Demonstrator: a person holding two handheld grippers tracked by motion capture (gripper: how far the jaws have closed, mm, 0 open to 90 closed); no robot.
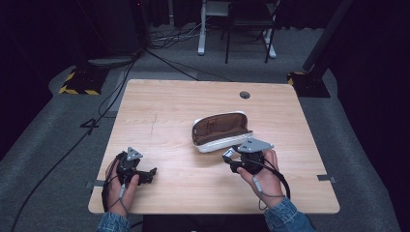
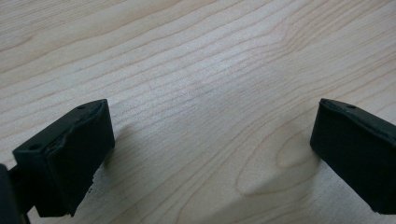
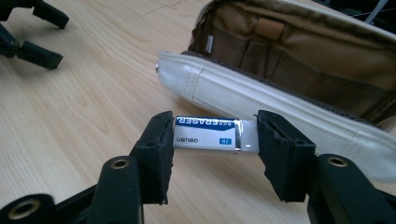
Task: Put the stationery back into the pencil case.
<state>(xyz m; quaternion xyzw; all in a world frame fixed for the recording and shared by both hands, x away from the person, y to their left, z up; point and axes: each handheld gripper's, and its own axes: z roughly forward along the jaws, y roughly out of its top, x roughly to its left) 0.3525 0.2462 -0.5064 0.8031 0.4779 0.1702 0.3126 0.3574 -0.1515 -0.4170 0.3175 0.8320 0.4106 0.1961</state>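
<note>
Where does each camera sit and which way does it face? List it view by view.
High view: above the person's side, facing forward and down on the table; both hands and denim sleeves show.
Left gripper view: on the left gripper, facing bare wood between open jaws.
Right gripper view: on the right gripper, facing the eraser clamped by its jaws.
Shared: high and right gripper views both show the open pencil case.
</note>
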